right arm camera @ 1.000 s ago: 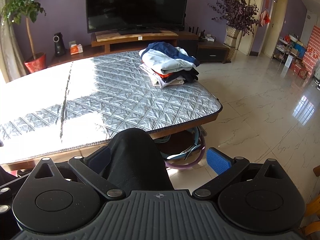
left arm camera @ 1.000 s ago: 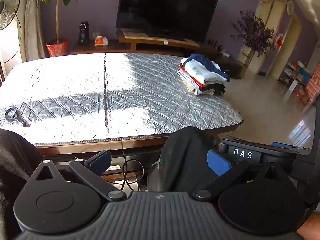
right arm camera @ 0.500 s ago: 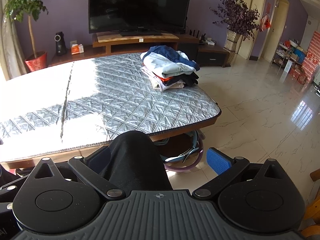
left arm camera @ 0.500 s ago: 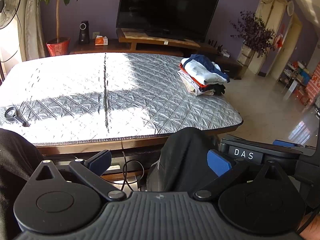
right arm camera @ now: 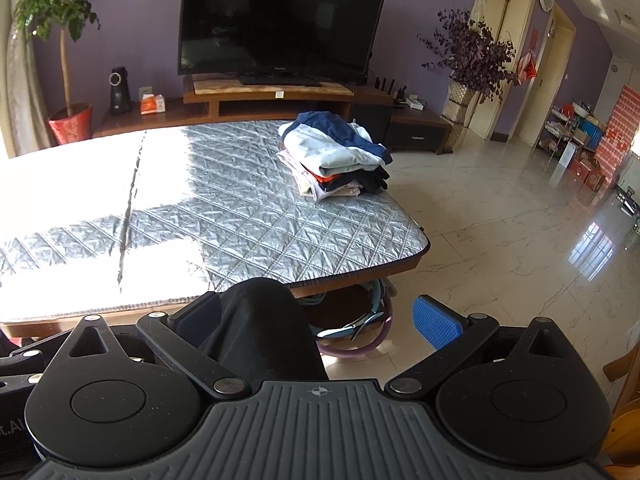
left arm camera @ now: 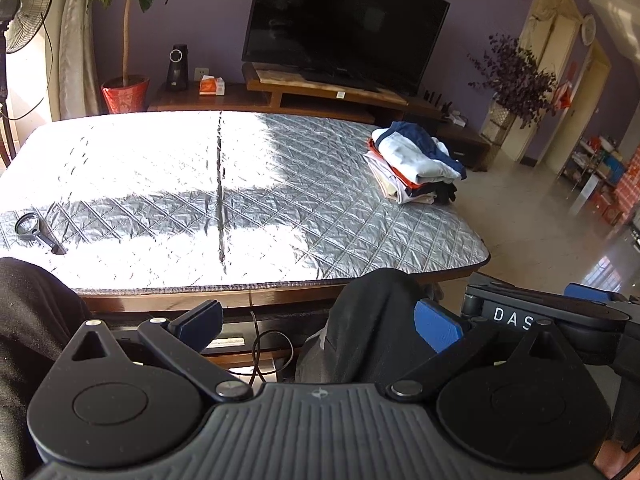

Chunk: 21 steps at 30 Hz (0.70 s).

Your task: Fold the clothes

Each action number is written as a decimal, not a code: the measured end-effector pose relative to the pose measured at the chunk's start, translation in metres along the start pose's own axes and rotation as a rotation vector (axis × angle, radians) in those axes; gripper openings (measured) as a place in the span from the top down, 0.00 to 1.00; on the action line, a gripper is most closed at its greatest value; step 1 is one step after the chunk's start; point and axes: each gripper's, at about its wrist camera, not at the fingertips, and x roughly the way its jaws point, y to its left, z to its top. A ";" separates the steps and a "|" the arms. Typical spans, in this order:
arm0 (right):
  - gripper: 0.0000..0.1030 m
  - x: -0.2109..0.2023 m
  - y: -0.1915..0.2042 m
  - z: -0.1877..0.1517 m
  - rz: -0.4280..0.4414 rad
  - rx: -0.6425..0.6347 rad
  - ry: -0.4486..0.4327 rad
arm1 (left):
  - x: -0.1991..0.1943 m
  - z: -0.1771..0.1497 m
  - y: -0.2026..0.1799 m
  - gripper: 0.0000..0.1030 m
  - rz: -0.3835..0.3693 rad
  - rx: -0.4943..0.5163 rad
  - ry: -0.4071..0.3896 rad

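A stack of folded clothes (left arm camera: pixel 414 168) with a white and navy piece on top sits at the right end of the silver quilted table (left arm camera: pixel 200 200); it also shows in the right wrist view (right arm camera: pixel 334 156). My left gripper (left arm camera: pixel 318 322) is open, held below the table's near edge. A black cloth hump (left arm camera: pixel 372 320) rises between its fingers, next to the right blue pad (left arm camera: pixel 434 324). My right gripper (right arm camera: pixel 320 316) is open too, with a black cloth hump (right arm camera: pixel 256 332) against its left finger. Whether the black cloth is a garment or the person's knee is unclear.
A black magnifying glass (left arm camera: pixel 34 230) lies near the table's left front edge. A cable (left arm camera: pixel 272 352) hangs under the table. A basin with hoops (right arm camera: pixel 352 324) sits on the floor under the right corner. A TV (left arm camera: pixel 344 28), plants and a fan (left arm camera: pixel 26 4) stand behind.
Both grippers have risen and shifted slightly; the table and clothes stack sit a little lower in view. Jaws and black cloth are unchanged.
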 end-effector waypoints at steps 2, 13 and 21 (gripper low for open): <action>0.00 -0.002 0.003 0.003 0.001 -0.017 -0.020 | -0.001 0.002 0.003 0.01 0.001 -0.006 -0.003; 0.01 0.012 0.015 0.042 0.012 -0.018 -0.036 | 0.010 0.016 0.032 0.01 0.077 -0.076 0.041; 0.01 0.019 0.047 0.081 0.016 -0.052 -0.028 | 0.016 0.040 0.045 0.01 0.162 -0.091 0.060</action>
